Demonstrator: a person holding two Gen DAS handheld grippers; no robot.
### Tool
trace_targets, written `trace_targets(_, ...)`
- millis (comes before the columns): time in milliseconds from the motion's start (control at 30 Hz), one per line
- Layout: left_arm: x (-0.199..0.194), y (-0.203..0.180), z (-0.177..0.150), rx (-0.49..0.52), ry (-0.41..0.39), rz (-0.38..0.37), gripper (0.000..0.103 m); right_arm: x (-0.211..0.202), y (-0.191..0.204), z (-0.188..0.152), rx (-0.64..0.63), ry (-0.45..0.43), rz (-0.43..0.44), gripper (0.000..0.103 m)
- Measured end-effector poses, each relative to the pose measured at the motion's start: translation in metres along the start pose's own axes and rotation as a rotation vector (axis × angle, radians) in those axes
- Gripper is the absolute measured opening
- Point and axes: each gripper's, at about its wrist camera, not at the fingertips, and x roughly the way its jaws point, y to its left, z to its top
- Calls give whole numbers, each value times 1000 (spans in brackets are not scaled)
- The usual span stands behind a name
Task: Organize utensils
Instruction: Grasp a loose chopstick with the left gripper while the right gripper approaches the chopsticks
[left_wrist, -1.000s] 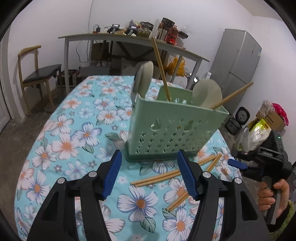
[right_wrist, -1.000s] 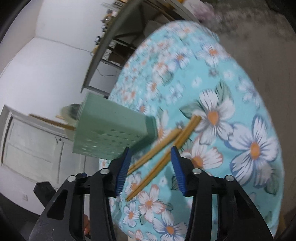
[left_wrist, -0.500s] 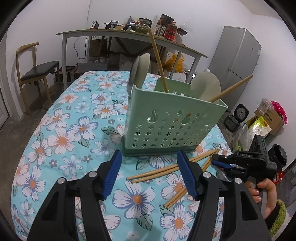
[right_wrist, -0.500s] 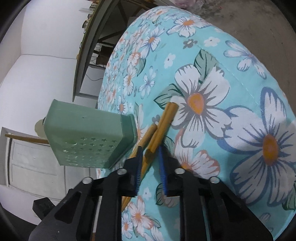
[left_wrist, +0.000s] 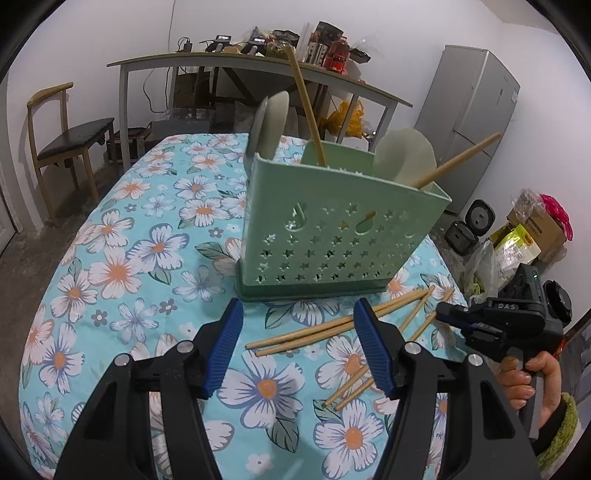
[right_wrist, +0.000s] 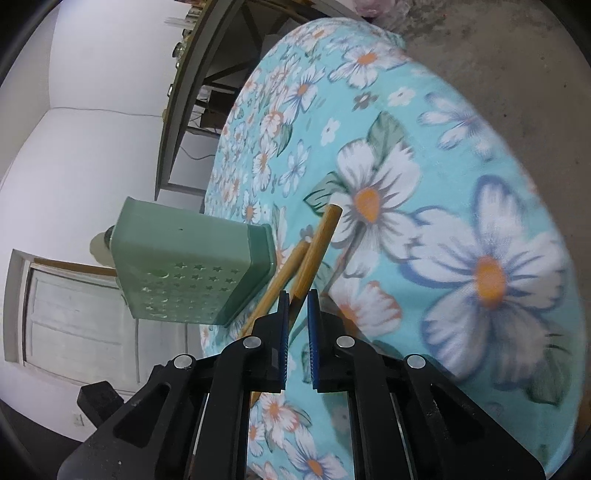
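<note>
Jaws of the right tool (right_wrist: 296, 306) have just been closing; a second ago they stood well apart either side of the pair, now they are pinched on one bamboo chopstick (right_wrist: 318, 247) near its mid-length. Second chopstick (right_wrist: 286, 275) lies just left of the grip, touching or nearly touching the held one; can't tell if it's caught too. Judgement: pick is made, lift and drop into the holder come next. Risk: neighbour stick drags along or the held one pivots in the pads.

Left tool (left_wrist: 299, 345) is released, nothing between its pads, hovering over the near part of the counter (left_wrist: 122, 258). No real shift from a second ago.

Task items:
- Green perforated holder (left_wrist: 332, 236) upright mid-counter, star cut-outs, sits on a darker base tray.
- Already in it: two pale spoon-like utensils (left_wrist: 404, 158) and two chopsticks, one upright (left_wrist: 306, 103), one leaning right (left_wrist: 458, 157).
- Loose chopsticks (left_wrist: 332, 328) on the floral cloth, just near of the holder, spread toward the right edge. Looks like roughly six; overlaps make the count unsure.
- Right tool (left_wrist: 448, 314) in the left view comes in from the right, tip at the far ends of the right-hand sticks.
</note>
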Motion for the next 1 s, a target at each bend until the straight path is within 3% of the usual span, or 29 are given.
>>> trace_targets(300,23,-26,-16,107,105,-51,60,-14,3,1,-67,-20,-63,9)
trace_targets(467,47,-50,-32,255,186,-62,45,-5,8,-3,-83,-1,-62,9)
trace_targets(633,65,-63,-39,327,228,-54,28,-8,12,-5,-95,-1,-59,9)
trace_targets(867,81,-75,-49,389,257,-17,22,-14,9,-7,-95,-10,-56,9)
trace_targets(1000,78,-75,-53,362,258,-18,16,-16,7,-8,-97,-14,-61,9)
